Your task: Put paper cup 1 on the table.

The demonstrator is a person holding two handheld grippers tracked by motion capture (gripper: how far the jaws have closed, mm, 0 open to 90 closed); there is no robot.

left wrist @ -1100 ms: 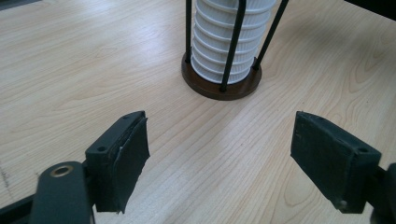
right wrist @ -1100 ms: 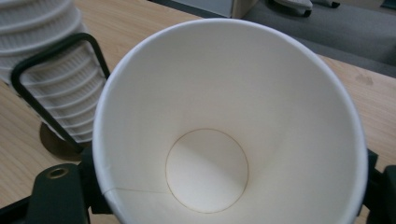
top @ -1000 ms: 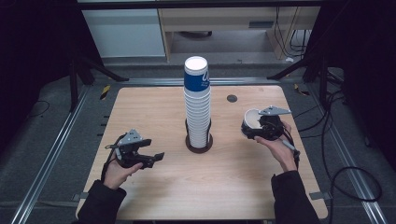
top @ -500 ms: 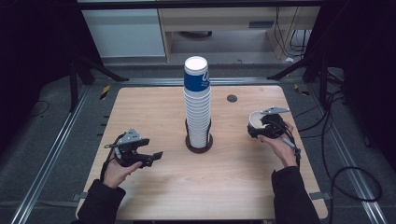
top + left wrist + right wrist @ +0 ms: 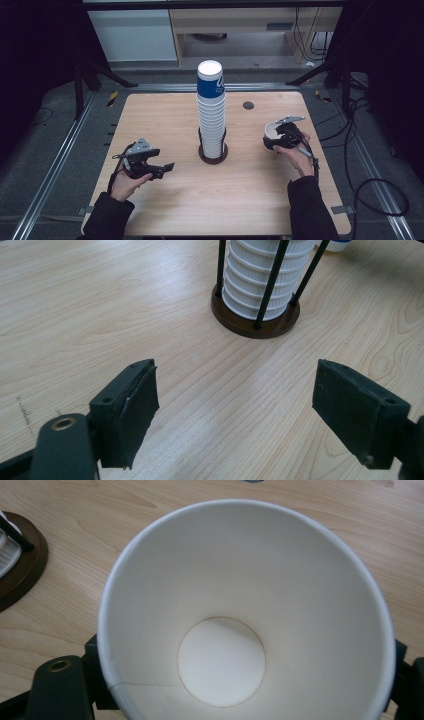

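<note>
- High view: the right gripper [image 5: 278, 138] sits lower and nearer the table [image 5: 165, 115] than a second ago, with the single paper cup [image 5: 271, 133] between its jaws on the table's right side, well apart from the tall cup stack [image 5: 212, 115] in its holder [image 5: 213, 153] at the centre. I judge the cup is being brought down to be stood on the wood — set-down looks close, not finished. The cup's mouth tilts up and toward the person; its long axis leans, not yet upright.
- High view: the left gripper [image 5: 155, 169] is on the left side of the table, where it was a second ago, pointing toward the holder.
- Left gripper view: the jaws stand spread with bare table between them, and they have just been opening a little further — nothing is held. The foot of the stack inside the holder's black rods [image 5: 272, 282] lies ahead.
- Right gripper view: the camera looks straight down the cup's open mouth to its round bottom [image 5: 221, 661], so the long axis runs along the gripper's own line, base away from the camera. The jaws pinch the cup from both sides; they have just eased slightly, yet the cup sits between them.
</note>
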